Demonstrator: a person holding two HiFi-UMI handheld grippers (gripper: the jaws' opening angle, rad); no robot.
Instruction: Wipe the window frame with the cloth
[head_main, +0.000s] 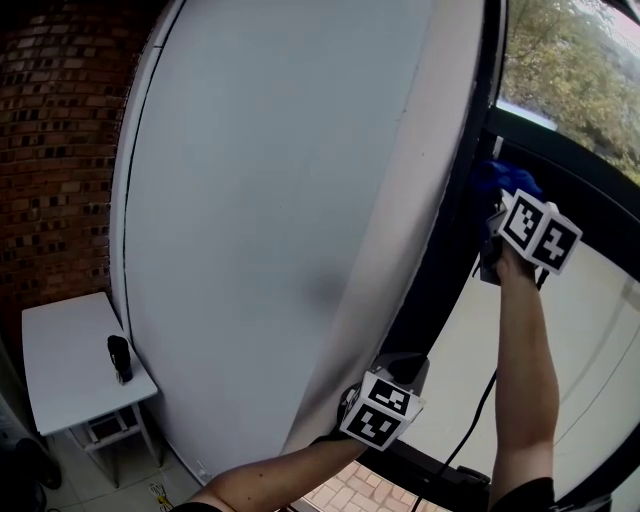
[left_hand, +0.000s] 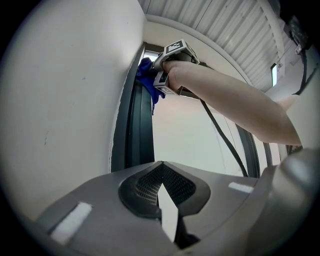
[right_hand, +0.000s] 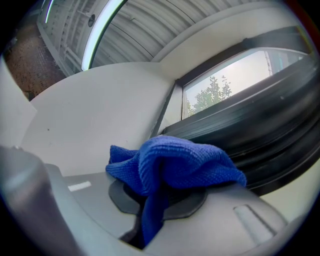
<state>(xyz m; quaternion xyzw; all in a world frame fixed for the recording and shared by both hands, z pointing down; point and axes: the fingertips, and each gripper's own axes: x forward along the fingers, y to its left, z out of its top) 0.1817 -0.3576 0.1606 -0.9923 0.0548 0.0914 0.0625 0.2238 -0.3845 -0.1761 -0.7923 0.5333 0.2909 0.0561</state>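
Note:
A blue cloth (right_hand: 175, 165) is bunched between the jaws of my right gripper (right_hand: 159, 192), which is shut on it. In the head view that gripper (head_main: 493, 222) is raised high, and the cloth (head_main: 506, 180) is pressed against the dark window frame (head_main: 470, 200) beside the white wall. From the left gripper view, the cloth (left_hand: 147, 80) touches the frame (left_hand: 134, 130) near its top. My left gripper (left_hand: 161, 167) is shut on nothing. It sits low by the same frame, at the bottom of the head view (head_main: 403, 368).
A white wall panel (head_main: 280, 200) fills the left of the frame. A small white table (head_main: 65, 365) with a dark object (head_main: 119, 358) stands by a brick wall (head_main: 50, 150). A black cable (head_main: 470, 430) hangs under my right arm. Trees (head_main: 570, 70) show through the glass.

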